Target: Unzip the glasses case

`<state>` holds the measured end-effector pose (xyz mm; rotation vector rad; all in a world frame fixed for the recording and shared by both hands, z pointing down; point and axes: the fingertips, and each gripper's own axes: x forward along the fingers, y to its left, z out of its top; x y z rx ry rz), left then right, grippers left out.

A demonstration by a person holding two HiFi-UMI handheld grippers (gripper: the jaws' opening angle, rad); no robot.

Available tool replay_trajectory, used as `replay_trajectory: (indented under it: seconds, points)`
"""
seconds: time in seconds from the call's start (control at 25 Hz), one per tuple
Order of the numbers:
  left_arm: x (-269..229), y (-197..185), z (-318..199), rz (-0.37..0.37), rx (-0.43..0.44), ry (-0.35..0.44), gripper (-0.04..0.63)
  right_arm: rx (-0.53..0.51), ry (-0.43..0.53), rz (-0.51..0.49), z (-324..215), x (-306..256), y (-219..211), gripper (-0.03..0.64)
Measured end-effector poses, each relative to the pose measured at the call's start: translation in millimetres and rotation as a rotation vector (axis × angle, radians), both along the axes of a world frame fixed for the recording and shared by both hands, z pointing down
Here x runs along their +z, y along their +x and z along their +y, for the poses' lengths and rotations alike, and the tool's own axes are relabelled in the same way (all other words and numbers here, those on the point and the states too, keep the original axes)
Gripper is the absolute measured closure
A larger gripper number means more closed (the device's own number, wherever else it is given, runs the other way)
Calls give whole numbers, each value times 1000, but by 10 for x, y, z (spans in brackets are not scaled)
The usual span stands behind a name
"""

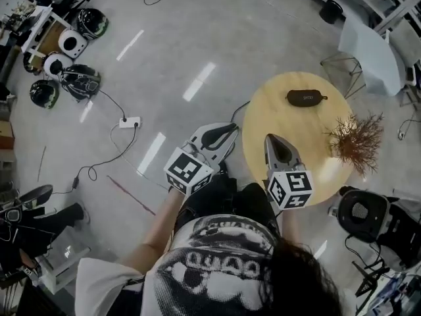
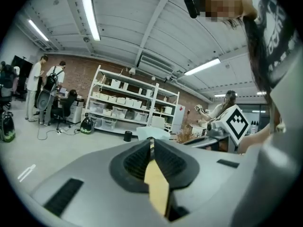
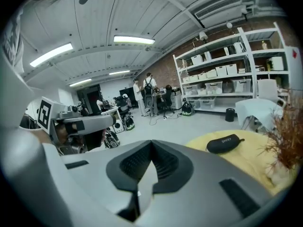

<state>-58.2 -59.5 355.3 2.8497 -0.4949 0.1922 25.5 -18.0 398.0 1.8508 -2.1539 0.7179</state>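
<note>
The black zipped glasses case (image 1: 306, 97) lies on the far part of the round wooden table (image 1: 276, 114); the right gripper view shows the case (image 3: 226, 144) ahead and to the right. My left gripper (image 1: 230, 130) hovers at the table's left edge, well short of the case. Its jaws (image 2: 151, 140) meet at the tips with nothing between them. My right gripper (image 1: 273, 137) is over the table's near part and points toward the case. It is shut (image 3: 151, 143) and empty.
A dried brown plant (image 1: 355, 140) stands on the table's right side. On the floor are several helmets (image 1: 79, 81), a power strip (image 1: 129, 121) with cables, and a black helmet (image 1: 360, 214) beside the table. A white chair (image 1: 371, 54) and shelves (image 3: 227, 74) stand beyond.
</note>
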Motion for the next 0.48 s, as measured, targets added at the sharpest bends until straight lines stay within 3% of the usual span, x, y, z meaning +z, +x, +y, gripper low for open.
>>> replay_trajectory:
  seconds: [0.28,0.48]
  points:
    - [216,355,-45,-29,130,-40,568,128,-52,-11,215,131,299,618]
    - [357,629,27,-84,233,-16,568,222,-72,-29,353,245,548,618]
